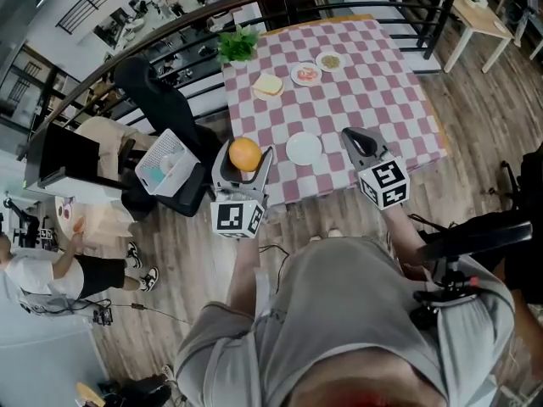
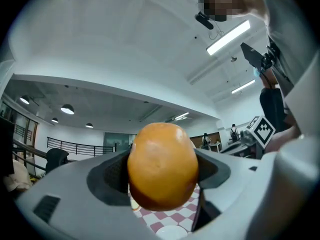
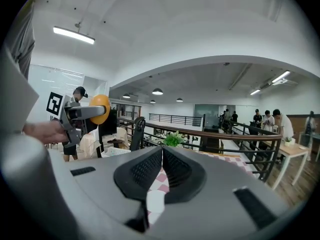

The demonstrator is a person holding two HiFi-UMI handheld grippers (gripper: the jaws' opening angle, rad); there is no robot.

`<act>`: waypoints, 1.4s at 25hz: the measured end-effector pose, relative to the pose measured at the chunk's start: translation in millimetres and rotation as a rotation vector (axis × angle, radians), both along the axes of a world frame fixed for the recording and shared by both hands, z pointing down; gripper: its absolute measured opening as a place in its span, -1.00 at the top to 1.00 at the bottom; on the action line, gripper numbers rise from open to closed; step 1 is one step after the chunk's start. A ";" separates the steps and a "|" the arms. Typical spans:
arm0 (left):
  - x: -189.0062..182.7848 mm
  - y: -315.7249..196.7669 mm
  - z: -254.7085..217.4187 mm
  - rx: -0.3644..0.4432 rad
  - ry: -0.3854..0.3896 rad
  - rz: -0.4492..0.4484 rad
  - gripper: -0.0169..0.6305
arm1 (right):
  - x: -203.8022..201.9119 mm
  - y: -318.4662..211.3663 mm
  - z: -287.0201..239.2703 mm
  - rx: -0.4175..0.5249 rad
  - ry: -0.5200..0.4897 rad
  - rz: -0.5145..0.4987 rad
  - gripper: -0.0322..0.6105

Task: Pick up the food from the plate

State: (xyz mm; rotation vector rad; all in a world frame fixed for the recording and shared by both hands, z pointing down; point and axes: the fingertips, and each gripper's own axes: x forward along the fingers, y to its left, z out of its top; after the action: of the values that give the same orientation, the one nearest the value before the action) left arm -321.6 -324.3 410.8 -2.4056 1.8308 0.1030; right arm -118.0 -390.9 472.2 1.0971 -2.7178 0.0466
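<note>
The left gripper points about level, fingers holding an orange; the right gripper tilts slightly down, fingers pressed together.

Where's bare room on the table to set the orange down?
Widest bare patch: the right side of the checkered cloth, from the tomato dish and green-topped dish to the near right corner. Also the strip between bread and empty white plate. Crowded: far left, with plant, bread and dishes.

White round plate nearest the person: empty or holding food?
Empty: the white round plate shows a bare surface; the round orange fruit is in the left gripper.
</note>
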 end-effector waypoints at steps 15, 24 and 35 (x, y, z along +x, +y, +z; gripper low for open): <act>3.7 -38.7 207.6 -0.526 -0.201 0.033 -0.19 | 24.2 13.8 14.1 -0.024 0.006 0.072 0.86; -13.6 -38.2 452.9 -1.161 -0.451 0.150 -0.19 | 43.9 31.4 18.1 -0.037 0.014 0.107 0.86; -19.9 -6.8 529.1 -1.374 -0.512 0.194 -0.19 | 82.6 32.0 29.7 -0.071 0.043 0.193 0.86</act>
State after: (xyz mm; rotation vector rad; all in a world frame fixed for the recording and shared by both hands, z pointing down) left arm -341.5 -331.1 939.9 -2.7301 1.5310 -2.1279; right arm -35.3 -358.8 502.0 1.3187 -2.5436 0.1463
